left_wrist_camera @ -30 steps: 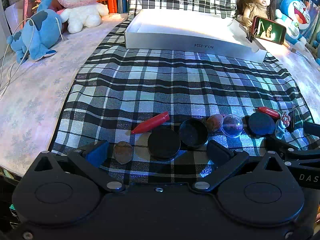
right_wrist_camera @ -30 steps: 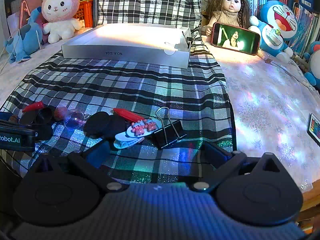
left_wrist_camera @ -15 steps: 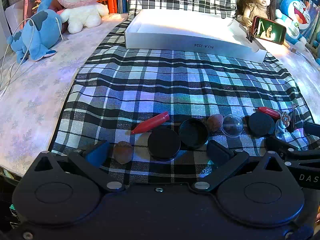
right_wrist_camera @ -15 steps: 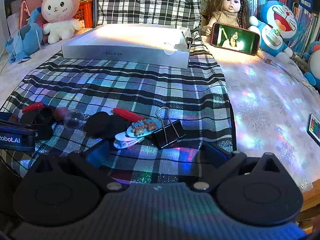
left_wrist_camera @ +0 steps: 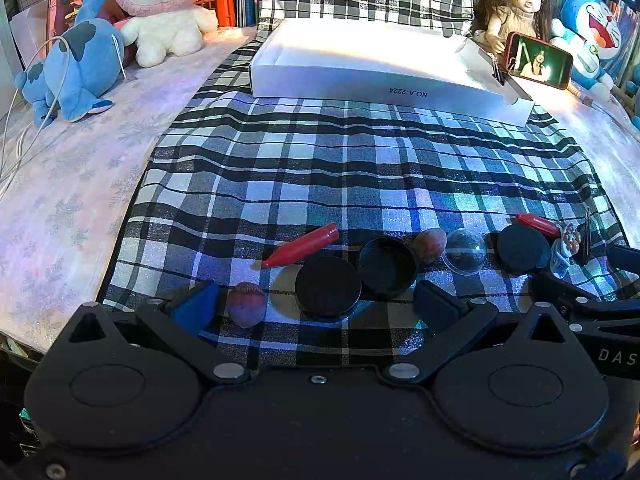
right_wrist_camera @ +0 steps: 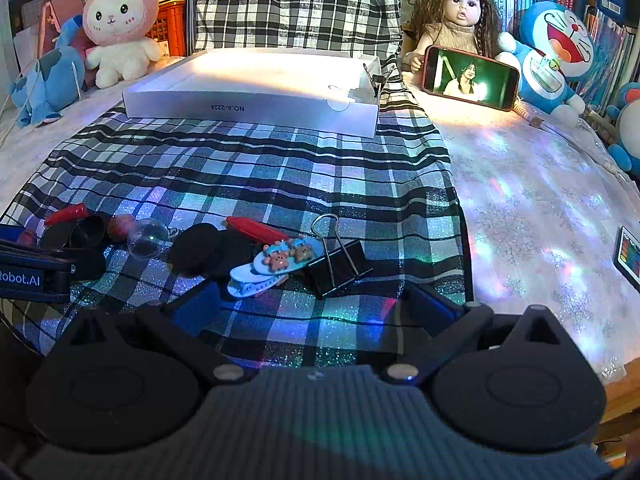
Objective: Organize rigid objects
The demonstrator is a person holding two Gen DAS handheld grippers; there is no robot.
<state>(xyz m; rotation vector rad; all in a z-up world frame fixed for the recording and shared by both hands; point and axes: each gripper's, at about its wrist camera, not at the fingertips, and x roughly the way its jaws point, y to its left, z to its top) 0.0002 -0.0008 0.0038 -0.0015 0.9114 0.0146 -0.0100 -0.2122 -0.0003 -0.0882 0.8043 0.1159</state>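
Small objects lie in a row on the plaid cloth (left_wrist_camera: 344,168). In the left wrist view: a brown nut (left_wrist_camera: 246,304), a red cone (left_wrist_camera: 302,245), a black round lid (left_wrist_camera: 328,286), a black round cup (left_wrist_camera: 387,267), a second nut (left_wrist_camera: 429,240), a clear dome (left_wrist_camera: 464,251). My left gripper (left_wrist_camera: 314,306) is open and empty, its jaws around the nut and the lid. In the right wrist view: a blue hair clip (right_wrist_camera: 276,266), a black binder clip (right_wrist_camera: 340,264), a red cone (right_wrist_camera: 256,230). My right gripper (right_wrist_camera: 312,304) is open and empty, just short of both clips.
A white shallow box (left_wrist_camera: 376,68) lies at the far end of the cloth. A doll (right_wrist_camera: 460,20) holds a phone (right_wrist_camera: 470,78) at the back right. Plush toys (left_wrist_camera: 160,12) sit at the back left and right. A small card (right_wrist_camera: 630,258) lies at the right edge.
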